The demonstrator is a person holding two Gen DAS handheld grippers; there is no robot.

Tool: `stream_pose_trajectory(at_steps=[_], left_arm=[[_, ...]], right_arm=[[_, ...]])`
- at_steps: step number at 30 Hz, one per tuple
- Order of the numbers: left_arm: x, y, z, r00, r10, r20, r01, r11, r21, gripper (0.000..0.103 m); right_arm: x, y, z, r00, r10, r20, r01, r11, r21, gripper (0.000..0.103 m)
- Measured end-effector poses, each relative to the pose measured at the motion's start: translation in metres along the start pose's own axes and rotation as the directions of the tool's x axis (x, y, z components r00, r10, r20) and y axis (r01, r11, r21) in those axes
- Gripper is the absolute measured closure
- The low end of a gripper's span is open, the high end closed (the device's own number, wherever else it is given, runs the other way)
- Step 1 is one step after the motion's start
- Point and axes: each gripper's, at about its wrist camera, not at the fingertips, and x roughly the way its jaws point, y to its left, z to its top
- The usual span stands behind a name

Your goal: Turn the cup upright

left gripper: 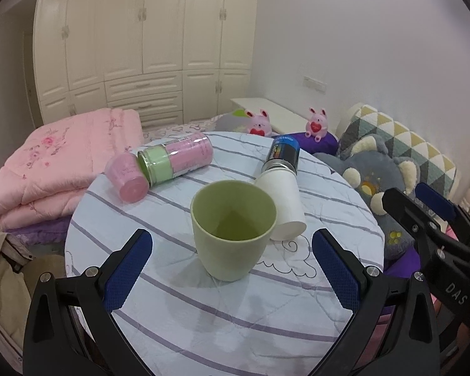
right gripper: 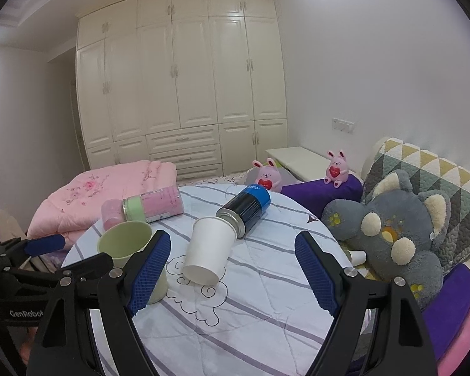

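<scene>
Green cup [left gripper: 233, 230] is seen upright on the round table [left gripper: 203, 313], mouth up, nothing visible inside. It is taken as the landmark.

Left gripper [left gripper: 232, 271] is held just short of the green cup; its blue-padded fingers [left gripper: 127, 271] are spread wide, one to each side of the cup, neither touching it.

White paper cup [right gripper: 208, 252] is found lying on its side just beside the green cup, open mouth toward the camera, its base against the neck of a black-and-blue can [right gripper: 246, 210] that also lies on its side, beyond it.

Right gripper [right gripper: 233, 271] is positioned before the paper cup, fingers [right gripper: 316, 274] apart, nothing between them; contact is not seen.

Beyond the green cup, at the table's far edge, a pink-and-green jar [left gripper: 178, 159] is lying down, with a pink lid [left gripper: 128, 177] just beside its mouth.
</scene>
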Motion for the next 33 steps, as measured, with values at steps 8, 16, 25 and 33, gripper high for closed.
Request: stream_pose_trajectory(at_steps=[8, 16, 25, 33], left_arm=[[-0.004, -0.002, 0.004, 1.0, 0.005, 0.019, -0.005, 1.0, 0.0, 0.0], [-0.01, -0.006, 0.007, 0.999, 0.032, 0.039, -0.032, 0.999, 0.017, 0.0], [-0.018, -0.011, 0.007, 0.995, 0.035, 0.096, -0.041, 0.998, 0.055, 0.0], [-0.023, -0.017, 0.006, 0.987, 0.058, 0.148, -0.07, 0.994, 0.081, 0.0]], right_arm=[[-0.001, -0.002, 0.0, 1.0, 0.001, 0.005, -0.001, 1.0, 0.008, 0.02], [-0.003, -0.002, 0.002, 1.0, -0.003, 0.003, 0.003, 1.0, 0.006, 0.02], [-0.005, -0.003, 0.005, 1.0, -0.019, 0.016, 0.019, 1.0, 0.011, 0.02], [-0.006, -0.003, 0.004, 0.999, -0.024, 0.023, 0.024, 1.0, 0.011, 0.02]])
